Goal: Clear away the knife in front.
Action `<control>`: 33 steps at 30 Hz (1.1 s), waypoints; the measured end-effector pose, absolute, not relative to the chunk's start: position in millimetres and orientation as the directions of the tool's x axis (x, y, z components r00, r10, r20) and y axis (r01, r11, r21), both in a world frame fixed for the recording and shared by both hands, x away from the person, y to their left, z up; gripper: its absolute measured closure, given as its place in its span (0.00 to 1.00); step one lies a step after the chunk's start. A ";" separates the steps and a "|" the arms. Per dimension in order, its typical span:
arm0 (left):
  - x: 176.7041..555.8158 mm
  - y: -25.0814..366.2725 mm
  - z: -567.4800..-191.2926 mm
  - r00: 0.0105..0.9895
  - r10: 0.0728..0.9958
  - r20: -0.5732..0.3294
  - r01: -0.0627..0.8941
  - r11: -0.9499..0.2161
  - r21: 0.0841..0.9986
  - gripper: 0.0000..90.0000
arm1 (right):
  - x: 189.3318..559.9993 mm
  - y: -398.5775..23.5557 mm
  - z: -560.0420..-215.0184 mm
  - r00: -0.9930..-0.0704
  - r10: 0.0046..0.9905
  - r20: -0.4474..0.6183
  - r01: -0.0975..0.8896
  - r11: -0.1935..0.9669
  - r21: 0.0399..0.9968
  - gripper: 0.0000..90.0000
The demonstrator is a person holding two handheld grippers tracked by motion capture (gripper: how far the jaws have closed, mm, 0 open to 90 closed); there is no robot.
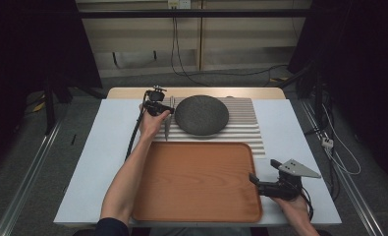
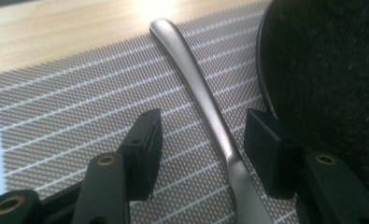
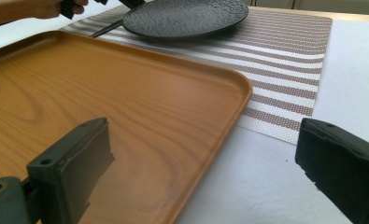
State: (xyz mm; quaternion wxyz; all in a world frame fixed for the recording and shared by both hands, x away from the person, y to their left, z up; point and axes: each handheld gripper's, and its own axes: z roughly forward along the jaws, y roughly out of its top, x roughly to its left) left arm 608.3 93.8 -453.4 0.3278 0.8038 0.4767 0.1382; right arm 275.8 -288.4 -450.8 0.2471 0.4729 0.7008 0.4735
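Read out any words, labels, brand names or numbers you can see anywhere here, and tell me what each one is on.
None: there is no readable text.
The metal utensil, dark plate, striped placemat and wooden tray carry no lettering.
The left gripper and right gripper show no markings either.
The wall socket at the far end is too small to tell.

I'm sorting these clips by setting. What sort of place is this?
Probably a lab bench staged as a dining setup: a striped placemat with a dark plate, a wooden tray, and loose cables on the floor behind.
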 end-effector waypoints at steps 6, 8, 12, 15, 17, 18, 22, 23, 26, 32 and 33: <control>608.8 91.1 -454.9 0.487 0.868 -0.098 0.692 -0.315 0.649 0.62 | 274.4 -288.1 -450.5 -0.432 0.896 0.101 0.430 0.106 0.897 0.04; 609.2 89.5 -454.5 0.481 0.871 -0.103 0.696 -0.308 0.648 0.63 | 274.3 -288.3 -450.4 -0.432 0.896 0.101 0.427 0.105 0.898 0.04; 610.9 84.5 -454.1 0.477 0.875 -0.082 0.695 -0.319 0.644 0.70 | 274.6 -288.0 -450.9 -0.436 0.894 0.102 0.431 0.108 0.896 0.04; 614.2 82.1 -453.3 0.475 0.877 -0.075 0.701 -0.325 0.635 0.71 | 274.7 -287.7 -450.5 -0.437 0.894 0.102 0.430 0.108 0.896 0.04; 615.8 80.0 -452.1 0.480 0.875 -0.066 0.703 -0.339 0.626 0.72 | 274.7 -287.8 -450.7 -0.438 0.893 0.102 0.430 0.109 0.896 0.04; 615.2 77.8 -451.7 0.486 0.872 -0.060 0.700 -0.347 0.624 0.75 | 274.7 -287.8 -450.7 -0.439 0.893 0.102 0.431 0.109 0.896 0.04; 613.4 74.0 -451.0 0.488 0.872 -0.046 0.700 -0.359 0.617 0.84 | 274.4 -288.3 -450.8 -0.441 0.892 0.101 0.431 0.112 0.895 0.04; 613.4 75.2 -450.7 0.481 0.875 -0.063 0.709 -0.345 0.615 0.84 | 274.4 -288.3 -450.9 -0.441 0.892 0.103 0.432 0.110 0.895 0.04; 612.3 78.1 -449.2 0.472 0.880 -0.049 0.718 -0.351 0.601 0.86 | 274.5 -287.6 -450.6 -0.440 0.892 0.100 0.431 0.112 0.895 0.04; 608.8 89.7 -445.5 0.509 0.858 -0.068 0.729 -0.388 0.564 0.89 | 273.5 -286.8 -450.4 -0.442 0.891 0.098 0.431 0.115 0.895 0.04; 607.4 92.5 -445.5 0.513 0.856 -0.067 0.727 -0.391 0.565 0.89 | 273.6 -286.8 -450.5 -0.443 0.891 0.097 0.431 0.116 0.895 0.04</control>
